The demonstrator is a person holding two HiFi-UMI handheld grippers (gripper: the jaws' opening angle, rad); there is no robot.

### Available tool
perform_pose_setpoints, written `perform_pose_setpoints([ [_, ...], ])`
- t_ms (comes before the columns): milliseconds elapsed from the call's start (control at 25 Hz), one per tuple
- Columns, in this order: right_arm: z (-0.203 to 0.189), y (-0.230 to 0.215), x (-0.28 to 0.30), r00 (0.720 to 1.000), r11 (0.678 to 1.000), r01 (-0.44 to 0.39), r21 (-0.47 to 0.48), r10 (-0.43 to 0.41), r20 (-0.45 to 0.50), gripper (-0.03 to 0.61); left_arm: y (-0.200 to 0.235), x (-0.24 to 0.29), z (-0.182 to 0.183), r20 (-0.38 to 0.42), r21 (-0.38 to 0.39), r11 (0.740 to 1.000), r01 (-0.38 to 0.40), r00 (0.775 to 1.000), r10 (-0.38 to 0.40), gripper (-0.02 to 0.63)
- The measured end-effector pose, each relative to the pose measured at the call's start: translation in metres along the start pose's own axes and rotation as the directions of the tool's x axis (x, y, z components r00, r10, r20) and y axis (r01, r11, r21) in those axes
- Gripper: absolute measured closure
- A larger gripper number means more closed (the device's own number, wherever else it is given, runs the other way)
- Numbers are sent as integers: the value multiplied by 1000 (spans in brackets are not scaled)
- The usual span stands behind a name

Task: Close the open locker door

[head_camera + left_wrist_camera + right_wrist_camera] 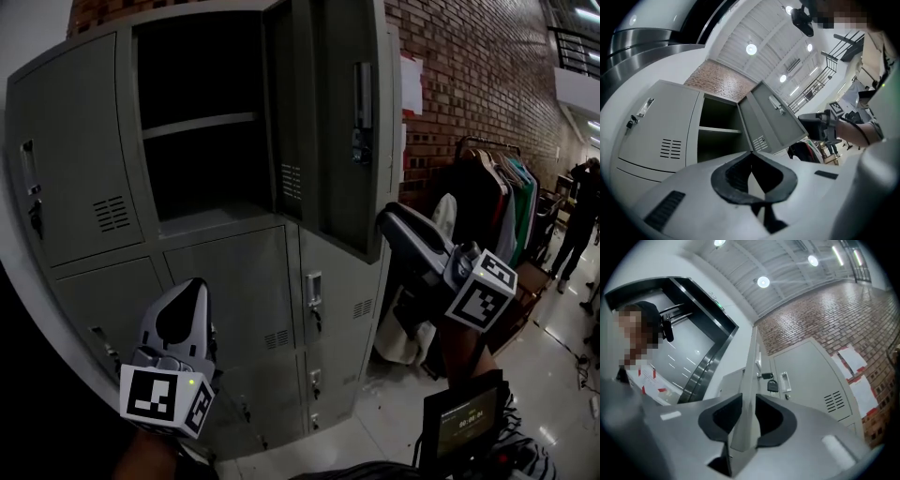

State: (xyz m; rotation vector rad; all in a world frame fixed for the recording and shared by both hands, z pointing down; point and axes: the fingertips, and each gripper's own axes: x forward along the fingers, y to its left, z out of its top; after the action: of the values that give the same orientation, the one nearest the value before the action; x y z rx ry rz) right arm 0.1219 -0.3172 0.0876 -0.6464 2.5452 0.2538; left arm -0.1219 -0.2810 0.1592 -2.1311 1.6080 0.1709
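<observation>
The grey locker bank (80,159) has its upper middle compartment (202,122) open, showing one shelf and nothing on it. Its door (342,122) swings out to the right, latch side toward me. My right gripper (386,216) meets the door's lower outer corner. In the right gripper view the door's thin edge (751,362) runs up between the jaws, and my right gripper (748,399) is shut on that edge. My left gripper (192,286) hangs low in front of the lower lockers, away from the door. It is shut (751,152) with nothing in it.
A brick wall (469,84) runs to the right of the lockers. A rack of hanging clothes (497,197) stands just beyond the open door. A person (581,216) stands far right. A small screen (464,422) sits below my right hand. A padlock (772,385) hangs on a neighbouring door.
</observation>
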Motion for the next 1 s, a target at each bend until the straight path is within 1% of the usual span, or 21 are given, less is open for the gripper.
perform_pose_setpoints([
  [120, -6, 21, 10, 999, 999, -42, 17, 42, 11, 503, 9, -13, -3, -15, 5, 1000, -26, 1000, 27, 609],
  [280, -16, 49, 30, 996, 996, -93, 17, 93, 19, 508, 25, -34, -5, -37, 22, 998, -66, 997, 67, 609],
  [480, -22, 79, 50, 991, 991, -137, 7, 137, 8, 508, 36, -63, 5, -63, 38, 992, -116, 991, 119, 609],
  [600, -38, 97, 72, 986, 986, -164, 1, 164, -5, 508, 52, -78, 3, -74, 51, 989, -142, 987, 145, 609],
  [760, -64, 117, 108, 980, 980, -198, 19, 198, -11, 506, 75, -94, -5, -87, 62, 985, -164, 982, 169, 609],
  [880, -76, 127, 130, 979, 979, -204, 27, 204, -21, 506, 84, -100, -6, -86, 55, 984, -170, 981, 174, 609],
  [1000, -90, 133, 151, 979, 979, -200, 27, 201, -38, 509, 93, -103, -10, -87, 24, 984, -178, 980, 180, 609],
])
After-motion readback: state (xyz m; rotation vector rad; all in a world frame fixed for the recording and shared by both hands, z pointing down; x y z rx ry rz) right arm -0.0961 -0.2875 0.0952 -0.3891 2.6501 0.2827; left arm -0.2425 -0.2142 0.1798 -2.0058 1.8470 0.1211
